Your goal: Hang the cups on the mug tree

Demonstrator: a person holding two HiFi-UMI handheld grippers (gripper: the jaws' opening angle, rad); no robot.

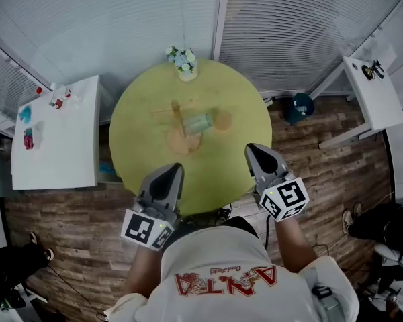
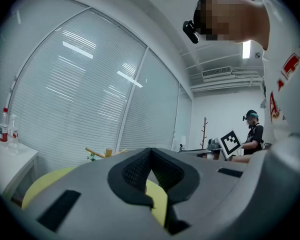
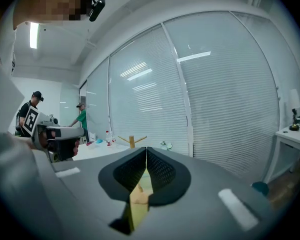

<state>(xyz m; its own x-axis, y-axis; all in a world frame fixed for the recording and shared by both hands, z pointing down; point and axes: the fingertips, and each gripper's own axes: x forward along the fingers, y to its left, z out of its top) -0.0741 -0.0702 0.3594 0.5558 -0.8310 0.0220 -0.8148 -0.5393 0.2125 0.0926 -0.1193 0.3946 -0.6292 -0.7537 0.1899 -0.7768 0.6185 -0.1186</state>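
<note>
The left tool (image 1: 172, 172) and the right tool (image 1: 254, 150) hang over the near edge of the round yellow-green worktop (image 1: 131, 123). Each has its jaws pressed together with nothing between them. The wooden mug tree (image 1: 177, 115) stands ahead of the left tool, well apart from both tools. A pale green cup (image 1: 199, 123) is just beside the tree, on the right tool's side. An orange cup (image 1: 223, 120) is next along, ahead of the right tool. Flowers (image 1: 183, 62) stand at the worktop's far edge.
</note>
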